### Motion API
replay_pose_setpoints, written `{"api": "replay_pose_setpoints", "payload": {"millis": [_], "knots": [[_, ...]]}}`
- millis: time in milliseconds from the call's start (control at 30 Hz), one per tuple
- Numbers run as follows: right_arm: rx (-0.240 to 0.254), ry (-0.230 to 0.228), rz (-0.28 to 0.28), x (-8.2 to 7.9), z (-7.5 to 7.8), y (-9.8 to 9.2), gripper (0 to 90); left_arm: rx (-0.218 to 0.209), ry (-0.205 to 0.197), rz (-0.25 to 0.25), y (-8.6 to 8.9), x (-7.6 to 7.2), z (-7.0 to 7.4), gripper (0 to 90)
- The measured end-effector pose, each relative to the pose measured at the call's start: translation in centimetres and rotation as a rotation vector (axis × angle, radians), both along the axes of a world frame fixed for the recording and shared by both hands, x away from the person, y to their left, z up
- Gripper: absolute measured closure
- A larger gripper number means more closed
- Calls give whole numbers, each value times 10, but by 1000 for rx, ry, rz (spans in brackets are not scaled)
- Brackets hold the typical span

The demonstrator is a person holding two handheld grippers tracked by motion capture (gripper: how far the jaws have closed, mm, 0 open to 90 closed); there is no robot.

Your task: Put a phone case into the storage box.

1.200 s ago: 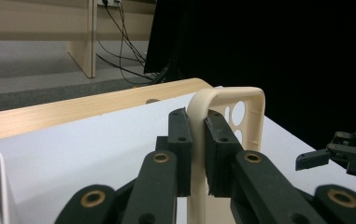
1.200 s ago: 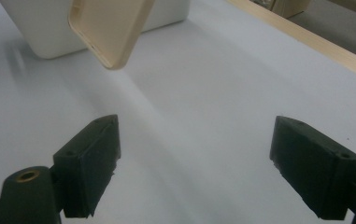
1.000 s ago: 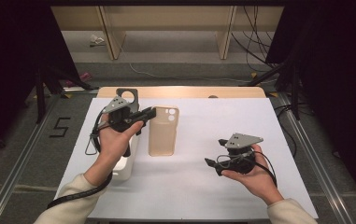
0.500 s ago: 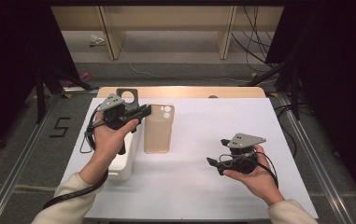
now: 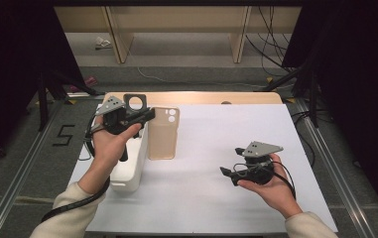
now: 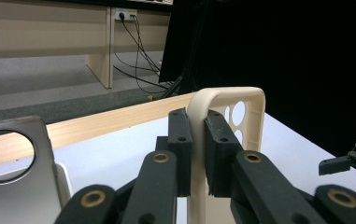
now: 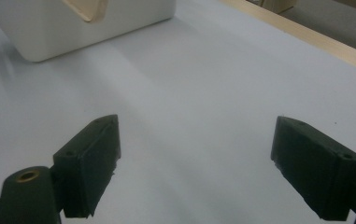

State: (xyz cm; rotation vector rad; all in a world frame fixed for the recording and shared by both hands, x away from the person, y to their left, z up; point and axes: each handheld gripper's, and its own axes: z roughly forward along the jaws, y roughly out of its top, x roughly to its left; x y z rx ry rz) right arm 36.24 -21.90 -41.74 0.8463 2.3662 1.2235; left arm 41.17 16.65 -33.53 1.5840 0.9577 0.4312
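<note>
- case [image 5: 163, 136]: pale beige, translucent; its rim cream in the left gripper view
- box [image 5: 128, 163]: plain white
- table [image 5: 216, 198]: white top; light wood strip along the far edge
- left gripper [image 5: 144, 115]: black jaws with brass-coloured pins; grey plate on top
- right gripper [image 5: 227, 174]: black jaws; grey plate; black cable
- sleeves [image 5: 65, 218]: cream
- floor [image 5: 23, 148]: grey, with a black "5" marked on it
- holder [image 6: 14, 172]: silver-grey, with a round hole

white bin [image 5: 129, 163] on table's left, grey plate w/ round hole [image 5: 136, 102] behind it
</note>
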Motion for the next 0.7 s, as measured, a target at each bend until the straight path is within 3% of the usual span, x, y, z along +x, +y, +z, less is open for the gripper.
{"api": "replay_pose_setpoints", "payload": {"millis": [700], "knots": [[1,1,-2,0,-1,0,167,5,-7,17,18,4,8,820]]}}
